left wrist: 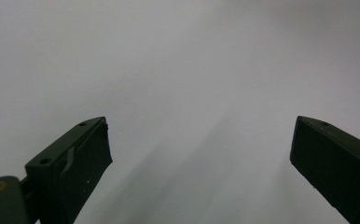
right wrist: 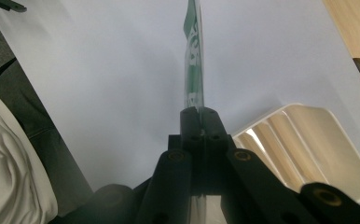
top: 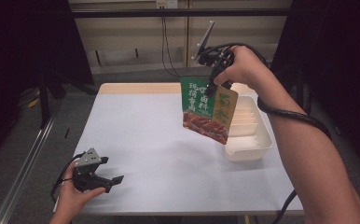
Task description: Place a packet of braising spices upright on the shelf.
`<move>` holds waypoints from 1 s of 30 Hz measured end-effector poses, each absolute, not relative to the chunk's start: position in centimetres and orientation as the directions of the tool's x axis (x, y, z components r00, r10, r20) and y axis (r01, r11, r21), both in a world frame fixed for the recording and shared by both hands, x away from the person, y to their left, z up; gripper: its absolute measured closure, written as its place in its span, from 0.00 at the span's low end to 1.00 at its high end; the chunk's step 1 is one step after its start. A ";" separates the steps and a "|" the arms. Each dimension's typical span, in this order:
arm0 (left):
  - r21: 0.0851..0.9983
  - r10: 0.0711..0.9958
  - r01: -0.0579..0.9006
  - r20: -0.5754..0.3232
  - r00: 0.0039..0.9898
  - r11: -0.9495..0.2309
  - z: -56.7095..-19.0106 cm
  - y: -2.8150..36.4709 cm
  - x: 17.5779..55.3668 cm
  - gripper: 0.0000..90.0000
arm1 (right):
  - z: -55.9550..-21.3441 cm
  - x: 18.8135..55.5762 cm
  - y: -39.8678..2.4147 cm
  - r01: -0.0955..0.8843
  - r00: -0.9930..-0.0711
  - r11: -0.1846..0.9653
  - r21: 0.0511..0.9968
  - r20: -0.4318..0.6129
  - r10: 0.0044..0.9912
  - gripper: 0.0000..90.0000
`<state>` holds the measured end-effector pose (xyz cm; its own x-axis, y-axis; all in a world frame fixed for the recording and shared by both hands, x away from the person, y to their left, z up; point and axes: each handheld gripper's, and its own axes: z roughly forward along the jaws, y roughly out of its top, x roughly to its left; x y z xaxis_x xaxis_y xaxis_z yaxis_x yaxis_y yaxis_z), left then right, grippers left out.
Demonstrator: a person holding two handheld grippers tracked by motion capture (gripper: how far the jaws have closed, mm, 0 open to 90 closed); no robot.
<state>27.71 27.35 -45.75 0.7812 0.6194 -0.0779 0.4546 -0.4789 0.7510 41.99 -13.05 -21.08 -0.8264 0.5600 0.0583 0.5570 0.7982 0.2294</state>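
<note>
Nearest the tabletop point(top: 159, 140) front-left corner: left tool point(top: 114, 178), hand-held low, jaws apart. Farther right: right tool point(top: 212, 87) raised, arm extended, clamped on hanging green-and-orange sauce packet point(top: 208, 109), held above tabletop beside white ribbed tray point(top: 250, 147).

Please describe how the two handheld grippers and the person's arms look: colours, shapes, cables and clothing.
Both the left gripper and the right gripper are black, each with two flat, blocky jaws, brass-coloured screw fittings and a grey three-cornered plate on top. A thick black cable trails from the right one across the forearm. Both forearms are bare, without sleeves.
</note>
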 end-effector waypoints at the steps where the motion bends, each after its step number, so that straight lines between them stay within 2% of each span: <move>1: 0.750 0.619 0.454 -0.077 0.782 -0.481 -45.8 27.3 27.7 0.05 | -21.0 42.0 -13.1 0.560 -0.824 0.797 0.225 0.052 0.564 1.00; 30: 0.757 0.616 0.458 -0.095 0.782 -0.465 -45.6 27.5 27.8 0.05 | -19.1 41.0 -17.3 0.624 -0.776 0.752 0.212 0.060 0.627 1.00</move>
<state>27.75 27.50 -45.59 0.7823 0.6156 -0.0952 0.4584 -0.4655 0.7571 41.03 -17.28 -19.06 -0.7764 0.6274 0.0599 0.6242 0.7521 0.2116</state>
